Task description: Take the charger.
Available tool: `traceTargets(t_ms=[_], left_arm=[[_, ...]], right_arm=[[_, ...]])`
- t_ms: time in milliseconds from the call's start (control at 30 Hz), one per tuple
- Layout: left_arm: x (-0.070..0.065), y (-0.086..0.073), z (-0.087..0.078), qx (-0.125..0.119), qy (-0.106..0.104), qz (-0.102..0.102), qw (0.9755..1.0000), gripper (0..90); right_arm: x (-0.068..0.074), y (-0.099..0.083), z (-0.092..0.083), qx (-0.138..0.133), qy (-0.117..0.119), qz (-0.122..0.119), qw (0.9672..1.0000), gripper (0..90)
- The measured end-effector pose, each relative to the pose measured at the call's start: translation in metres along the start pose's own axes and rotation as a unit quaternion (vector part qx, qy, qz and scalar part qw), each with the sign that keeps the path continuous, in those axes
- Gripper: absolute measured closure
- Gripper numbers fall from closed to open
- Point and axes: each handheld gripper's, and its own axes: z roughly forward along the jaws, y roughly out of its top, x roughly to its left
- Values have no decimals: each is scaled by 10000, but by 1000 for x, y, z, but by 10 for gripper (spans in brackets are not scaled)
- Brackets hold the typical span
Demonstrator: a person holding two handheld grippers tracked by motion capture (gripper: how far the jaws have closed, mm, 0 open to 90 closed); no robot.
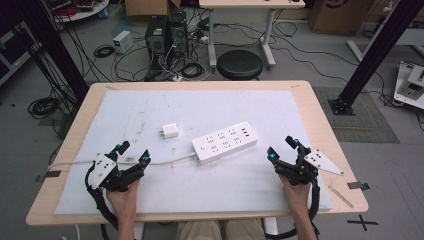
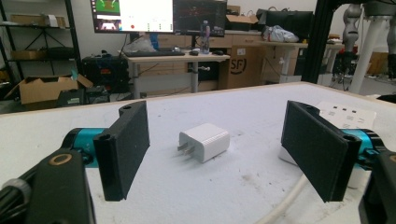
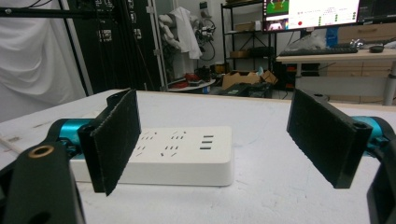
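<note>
One power strip (image 3: 177,154) end behind claw pad (image 3: 114,140)

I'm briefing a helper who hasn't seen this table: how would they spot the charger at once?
Start at the white mat covering the wooden table. Near its middle lies a long white power strip; the charger sits apart from it, just beyond its cabled end. It is the small white cube with two metal prongs sticking out sideways, far smaller than the strip and with no cable.
</note>
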Motion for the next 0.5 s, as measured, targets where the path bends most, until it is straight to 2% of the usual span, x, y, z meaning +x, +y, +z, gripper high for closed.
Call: traceTargets(t_ms=[300,433,500], left_arm=[[-2,0,0,18,25,11,10000,235],[-3,0,1,23,-43,38,10000,235],[-3,1,0,-81,-140,-24,9999,236]], right_arm=[[2,0,3,156,33,-126,9998,180],[3,0,3,154,97,-176,9997,180],[4,0,4,192,106,-193,9996,180]])
